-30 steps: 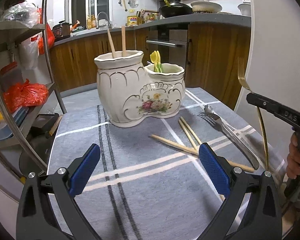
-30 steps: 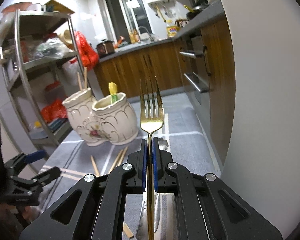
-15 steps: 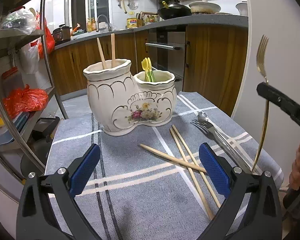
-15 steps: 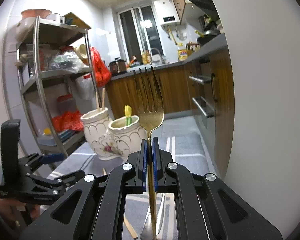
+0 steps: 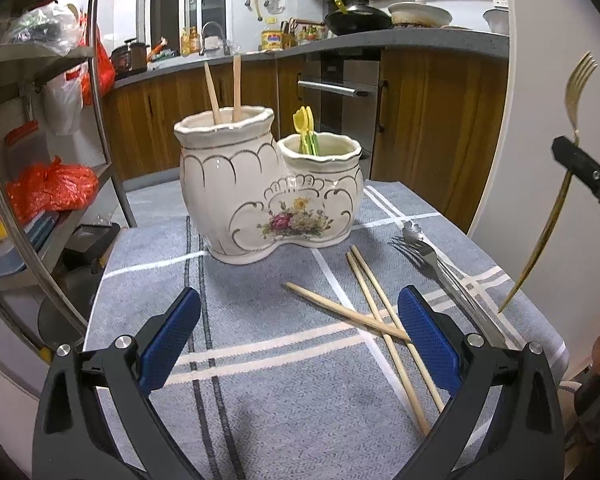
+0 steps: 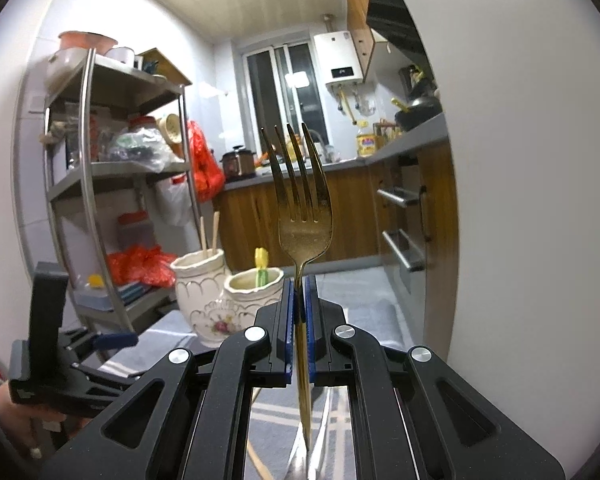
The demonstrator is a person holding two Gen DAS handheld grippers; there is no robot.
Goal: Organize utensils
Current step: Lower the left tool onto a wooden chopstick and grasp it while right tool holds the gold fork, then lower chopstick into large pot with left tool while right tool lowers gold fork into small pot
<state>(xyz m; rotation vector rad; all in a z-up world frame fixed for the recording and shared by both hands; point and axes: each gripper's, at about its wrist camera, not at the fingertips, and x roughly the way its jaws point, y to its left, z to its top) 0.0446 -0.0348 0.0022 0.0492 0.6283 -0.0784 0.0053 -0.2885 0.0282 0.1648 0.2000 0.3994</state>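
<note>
- The gold fork [image 6: 305, 216] is clamped upright by the right gripper [image 6: 299, 312], frame centre.
- The left gripper [image 5: 296, 336] is held wide apart, bottom of frame.
- The ceramic utensil holder [image 5: 268, 196] is seen mid-frame on the grey cloth [image 5: 260, 360].

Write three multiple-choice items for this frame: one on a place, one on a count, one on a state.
1. Where do the yellow-green utensils stand?
A. the holder's shorter pot
B. the taller pot
C. on the cloth

2. How many chopsticks lie loose on the cloth?
A. one
B. three
C. five

3. What does the right gripper do?
A. hangs open
B. clamps a chopstick
C. clamps the gold fork

Key: 1 A, they rise from the shorter pot; 2 B, a pair plus one crossing it; 3 C, pads pinch its neck.
</note>
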